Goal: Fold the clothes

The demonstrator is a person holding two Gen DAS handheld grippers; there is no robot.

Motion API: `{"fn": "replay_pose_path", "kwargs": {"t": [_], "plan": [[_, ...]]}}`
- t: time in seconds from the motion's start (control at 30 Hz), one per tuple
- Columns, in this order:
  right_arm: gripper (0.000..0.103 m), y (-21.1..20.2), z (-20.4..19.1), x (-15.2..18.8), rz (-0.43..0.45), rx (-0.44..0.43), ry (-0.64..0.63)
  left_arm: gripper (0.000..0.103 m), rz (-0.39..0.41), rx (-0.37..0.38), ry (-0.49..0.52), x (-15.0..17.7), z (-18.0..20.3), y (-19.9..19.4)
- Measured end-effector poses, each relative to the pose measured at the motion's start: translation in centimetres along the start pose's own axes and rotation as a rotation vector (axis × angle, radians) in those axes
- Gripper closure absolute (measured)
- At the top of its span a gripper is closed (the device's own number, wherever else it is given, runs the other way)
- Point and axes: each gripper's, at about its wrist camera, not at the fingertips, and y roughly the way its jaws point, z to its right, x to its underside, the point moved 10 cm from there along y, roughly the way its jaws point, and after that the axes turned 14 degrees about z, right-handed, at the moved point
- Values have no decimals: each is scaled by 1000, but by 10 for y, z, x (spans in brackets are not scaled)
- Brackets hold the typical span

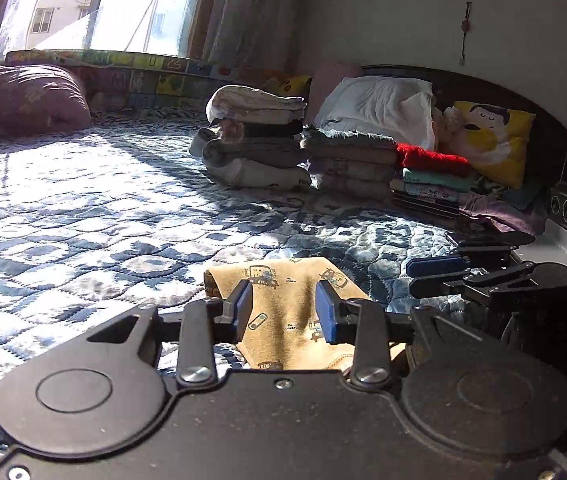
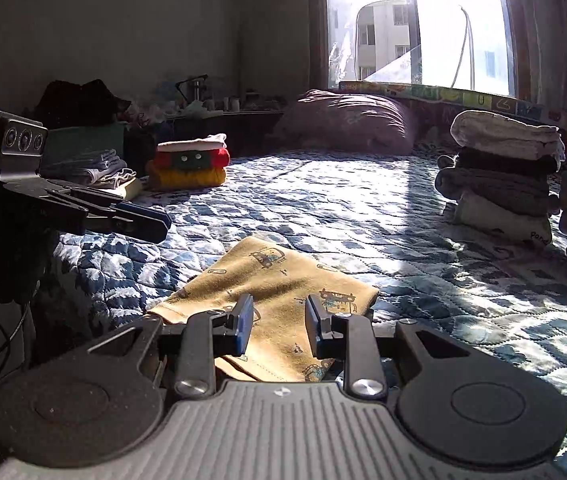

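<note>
Folded tan printed garment [image 1: 287, 312] lies flat on blue quilted bed [image 1: 83, 220], directly under and ahead of both your grippers. Your left gripper [image 1: 284, 309] jaws spread wide over it, gripping nothing. Your right gripper [image 2: 279, 320] same, jaws wide. Folded stacks [image 1: 259, 144] well beyond.

Both cameras sit low over a quilted bed [image 1: 103, 216], each looking forward along its own fingers. The left view faces the headboard end and window; the right view faces the window and a far shelf. Both look closely down at the same tan cloth [image 1: 291, 304] [image 2: 283, 280], share the clothes stack [image 1: 255, 144] [image 2: 503, 172], and show the other gripper at the frame edge.
</note>
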Motion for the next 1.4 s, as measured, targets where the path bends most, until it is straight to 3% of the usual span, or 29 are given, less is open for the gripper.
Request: {"fn": "replay_pose_path", "kwargs": {"t": [0.07, 0.1, 0.2, 0.23, 0.33, 0.4, 0.53, 0.63, 0.7, 0.77, 0.9, 1.0, 1.13, 1.23, 1.27, 1.3, 1.4], "plan": [[69, 19, -7, 17, -52, -11, -24, 69, -4, -2, 21, -2, 2, 8], [68, 29, -15, 39, -157, -55, -48, 68, -6, -3, 31, -2, 2, 11], [71, 23, -34, 54, -229, -95, -196, 66, -12, -7, 62, -5, 5, 23], [75, 19, -33, 49, -224, -99, -186, 68, -14, -8, 72, -6, 6, 27], [74, 17, -17, 21, -86, -23, -116, 69, -20, -11, 103, -8, 8, 38], [74, 32, -6, 12, -38, 39, -155, 69, -24, -14, 123, -10, 9, 45], [75, 68, 23, 8, -16, 102, -142, 76, -64, -17, 178, -3, 4, 83], [75, 90, 36, 18, -50, 85, -109, 78, -146, -27, 184, 19, -6, 103], [75, 107, 42, 39, -145, 65, -83, 78, -232, -57, 188, 40, -15, 110], [74, 108, 45, 44, -155, 65, -61, 78, -227, -54, 117, 46, -22, 111], [74, 94, 39, 25, -71, 45, -94, 77, -216, -46, 83, 36, -23, 103], [74, 102, 34, 55, -181, 7, -105, 73, -219, -38, 111, 42, -18, 101], [74, 89, 34, 39, -132, 46, -100, 73, -218, -51, 88, 45, -19, 99], [70, 68, 45, 36, -131, 107, 5, 71, -191, -80, 73, 40, -16, 79], [64, 62, 51, 40, -153, 129, 91, 65, -187, -94, 53, 39, -16, 73], [60, 56, 56, 45, -175, 150, 178, 56, -187, -112, -2, 39, -20, 66], [57, 42, 62, 58, -197, 162, 426, 52, -188, -163, -152, 43, -31, 50]]}}
